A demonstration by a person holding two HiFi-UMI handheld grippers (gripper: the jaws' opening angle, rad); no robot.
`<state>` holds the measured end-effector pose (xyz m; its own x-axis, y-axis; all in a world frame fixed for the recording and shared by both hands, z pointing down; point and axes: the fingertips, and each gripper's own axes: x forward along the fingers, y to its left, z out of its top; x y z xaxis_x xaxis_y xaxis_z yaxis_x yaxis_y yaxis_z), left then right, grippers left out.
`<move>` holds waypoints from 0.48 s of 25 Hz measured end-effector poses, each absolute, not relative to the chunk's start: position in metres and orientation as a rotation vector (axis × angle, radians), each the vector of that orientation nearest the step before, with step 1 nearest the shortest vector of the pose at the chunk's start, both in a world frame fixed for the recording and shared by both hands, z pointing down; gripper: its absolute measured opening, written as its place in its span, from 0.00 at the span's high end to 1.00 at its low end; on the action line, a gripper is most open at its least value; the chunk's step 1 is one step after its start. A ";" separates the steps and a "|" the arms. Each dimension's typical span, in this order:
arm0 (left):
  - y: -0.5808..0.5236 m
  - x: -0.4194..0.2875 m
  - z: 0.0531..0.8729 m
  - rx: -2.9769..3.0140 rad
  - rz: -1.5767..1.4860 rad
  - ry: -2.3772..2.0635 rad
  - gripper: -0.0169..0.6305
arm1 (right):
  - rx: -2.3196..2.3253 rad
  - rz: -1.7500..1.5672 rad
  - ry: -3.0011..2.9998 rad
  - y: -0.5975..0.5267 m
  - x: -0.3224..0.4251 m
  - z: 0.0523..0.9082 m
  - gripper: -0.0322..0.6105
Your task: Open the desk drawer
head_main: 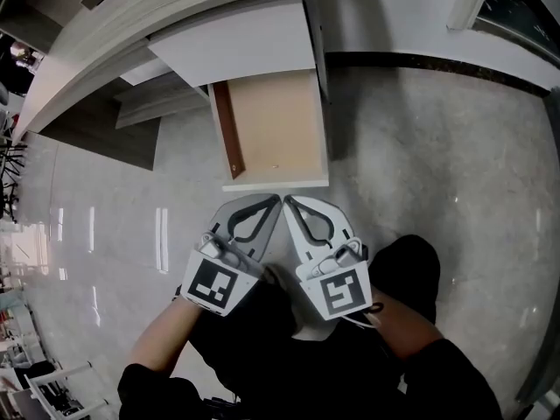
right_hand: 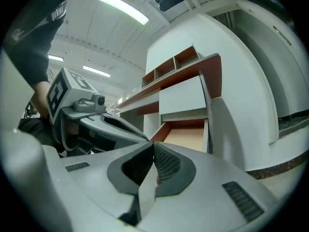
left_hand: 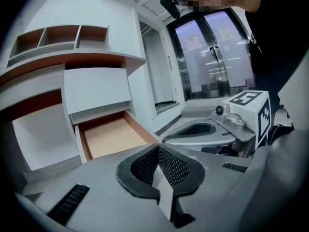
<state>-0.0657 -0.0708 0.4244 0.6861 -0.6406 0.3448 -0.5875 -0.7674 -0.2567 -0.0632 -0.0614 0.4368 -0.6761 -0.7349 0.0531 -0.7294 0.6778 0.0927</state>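
The drawer (head_main: pixel 276 125) stands pulled out, and its front part is open from above, so a gripper could go down into it there. Its back part lies under a white box (head_main: pixel 236 46) below the table (head_main: pixel 175 7) top – there the way in is only from the front. A white panel (head_main: pixel 320 42) stands close along the drawer's right side. The floor (head_main: pixel 437 147) on both sides of the drawer gives free room. The left gripper (head_main: pixel 277 198) and the right gripper (head_main: pixel 288 199), jaws together, hang side by side just in front of the drawer's front edge.
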 end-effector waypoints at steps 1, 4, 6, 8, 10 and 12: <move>-0.069 -0.064 0.424 -2.763 -0.641 0.997 0.97 | 1.230 -0.092 -2.801 -0.062 -0.062 0.436 0.94; -0.068 -0.066 0.423 -2.771 -0.626 1.007 0.97 | 1.231 -0.079 -2.798 -0.064 -0.059 0.436 0.94; -0.070 -0.068 0.422 -2.781 -0.606 1.045 0.97 | 1.239 -0.071 -2.803 -0.066 -0.057 0.436 0.94; -0.072 -0.068 0.421 -2.782 -0.595 1.070 0.97 | 1.248 -0.074 -2.805 -0.068 -0.054 0.435 0.94; -0.073 -0.069 0.420 -2.781 -0.587 1.085 0.97 | 1.255 -0.079 -2.802 -0.069 -0.053 0.434 0.94; -0.074 -0.071 0.419 -2.789 -0.572 1.107 0.97 | 1.263 -0.079 -2.799 -0.070 -0.051 0.434 0.94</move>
<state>-0.0707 -0.0742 0.4194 0.6678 -0.6767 0.3101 -0.6444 -0.7341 -0.2143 -0.0513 -0.0698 0.4338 -0.6599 -0.7502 0.0422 -0.7466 0.6610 0.0752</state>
